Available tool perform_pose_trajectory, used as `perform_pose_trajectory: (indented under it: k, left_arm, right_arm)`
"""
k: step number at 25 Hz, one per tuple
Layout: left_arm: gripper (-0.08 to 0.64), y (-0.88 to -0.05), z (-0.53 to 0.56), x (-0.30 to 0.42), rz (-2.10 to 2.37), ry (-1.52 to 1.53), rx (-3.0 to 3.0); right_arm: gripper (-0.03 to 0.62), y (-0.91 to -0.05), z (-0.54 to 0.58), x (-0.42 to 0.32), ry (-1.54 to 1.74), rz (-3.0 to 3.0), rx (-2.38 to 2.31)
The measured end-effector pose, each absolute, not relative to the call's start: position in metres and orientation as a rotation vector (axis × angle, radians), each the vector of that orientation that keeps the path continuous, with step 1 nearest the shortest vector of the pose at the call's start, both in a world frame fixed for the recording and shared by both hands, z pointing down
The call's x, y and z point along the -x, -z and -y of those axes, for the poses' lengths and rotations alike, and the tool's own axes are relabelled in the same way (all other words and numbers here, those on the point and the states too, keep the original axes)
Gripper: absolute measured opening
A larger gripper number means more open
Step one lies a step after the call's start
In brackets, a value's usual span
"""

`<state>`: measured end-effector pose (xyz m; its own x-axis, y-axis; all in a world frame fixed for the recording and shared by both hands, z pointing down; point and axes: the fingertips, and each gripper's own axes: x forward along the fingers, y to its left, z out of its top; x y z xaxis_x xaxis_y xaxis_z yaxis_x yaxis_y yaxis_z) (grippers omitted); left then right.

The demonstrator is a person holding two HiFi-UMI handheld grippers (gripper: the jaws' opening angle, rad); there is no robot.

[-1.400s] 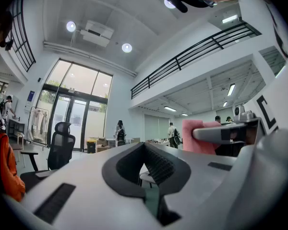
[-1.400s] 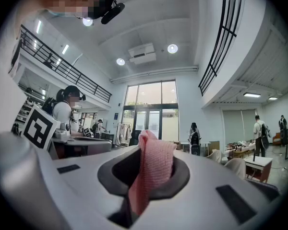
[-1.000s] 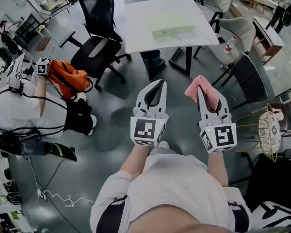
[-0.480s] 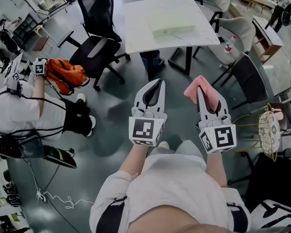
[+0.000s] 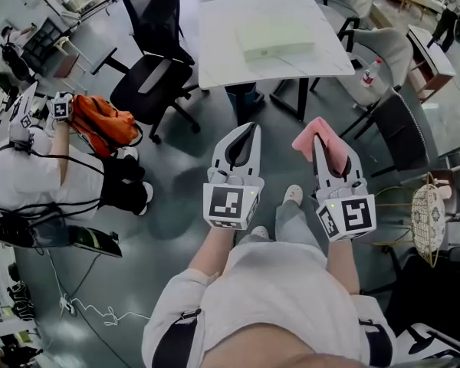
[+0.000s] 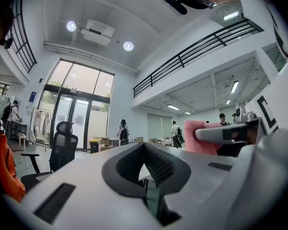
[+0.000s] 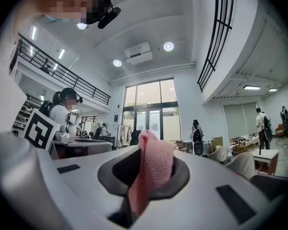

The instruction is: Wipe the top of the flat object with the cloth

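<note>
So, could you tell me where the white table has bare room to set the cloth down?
The table has room for the cloth left of the flat object and along the near edge; right of it, only a narrow strip. The black chair and grey chairs crowd both sides.

Left gripper (image 5: 252,127), right gripper (image 5: 320,139): white moulded shells tapering to a point, black ribbed lining round an oval inner opening, dark rectangular slots on the outer faces.
Left marker cube (image 5: 230,206), right marker cube (image 5: 345,215): white faces, black square patterns.
Worn: white short-sleeved shirt (image 5: 268,290) with dark bands at the sleeves; light grey trousers (image 5: 290,222); pale shoe (image 5: 294,194).
</note>
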<state>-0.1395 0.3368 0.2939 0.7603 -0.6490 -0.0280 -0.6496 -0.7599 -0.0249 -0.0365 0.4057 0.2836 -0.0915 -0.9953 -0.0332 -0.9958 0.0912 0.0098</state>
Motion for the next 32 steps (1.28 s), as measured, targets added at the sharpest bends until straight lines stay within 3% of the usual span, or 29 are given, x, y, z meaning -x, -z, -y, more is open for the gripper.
perform_pose_trajectory:
  k: [32]
  left_arm:
    - [0.015,-0.29,-0.138,-0.021,-1.378,-0.018,2.775]
  right_arm:
    - [0.037,-0.283,-0.177,-0.137,-0.005,-2.501,1.822]
